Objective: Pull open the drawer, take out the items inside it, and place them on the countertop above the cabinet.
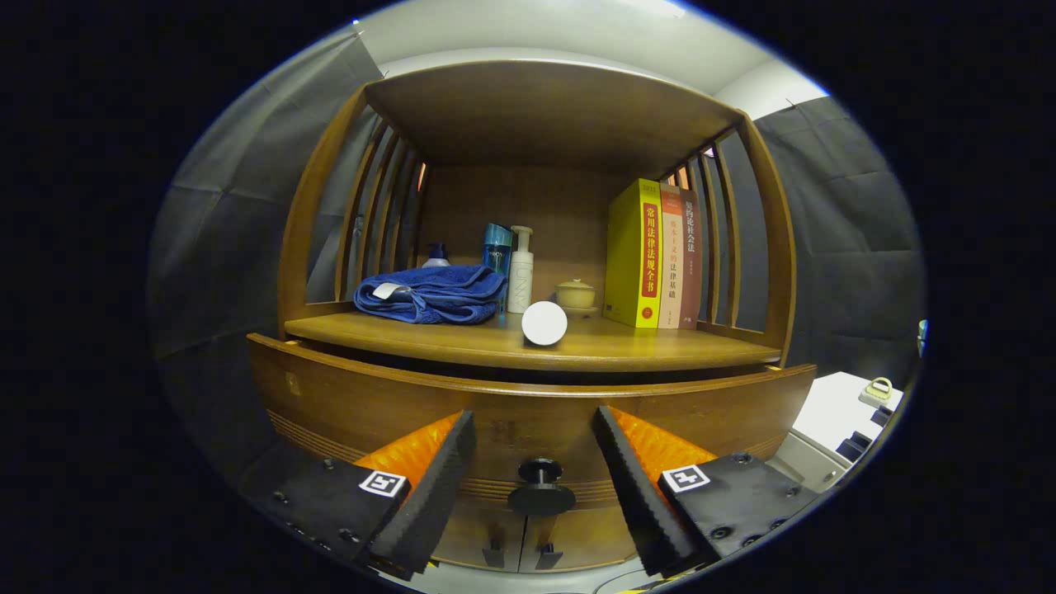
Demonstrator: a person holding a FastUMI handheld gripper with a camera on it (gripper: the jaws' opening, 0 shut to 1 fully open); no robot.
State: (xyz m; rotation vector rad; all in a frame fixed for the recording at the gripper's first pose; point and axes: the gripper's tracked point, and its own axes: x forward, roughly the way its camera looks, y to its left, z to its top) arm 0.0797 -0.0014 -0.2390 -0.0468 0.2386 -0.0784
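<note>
A wooden cabinet has a curved drawer front (pixel 371 408) below its countertop (pixel 462 340). A dark gap runs between the drawer's top edge and the countertop; the inside of the drawer is hidden. The drawer's black round knob (pixel 540 488) sits between my fingers. My gripper (pixel 535 415) is open, its fingers standing apart on either side of the knob without touching it. A white round object (pixel 544 323) rests on the countertop's front edge, just beyond the fingertips.
On the countertop lie a folded blue towel (pixel 431 293), two bottles (pixel 510 268), a small lidded bowl (pixel 575 294) and three upright books (pixel 652 254). Slatted wooden sides and a shelf roof enclose it. A white unit (pixel 841 412) stands to the right.
</note>
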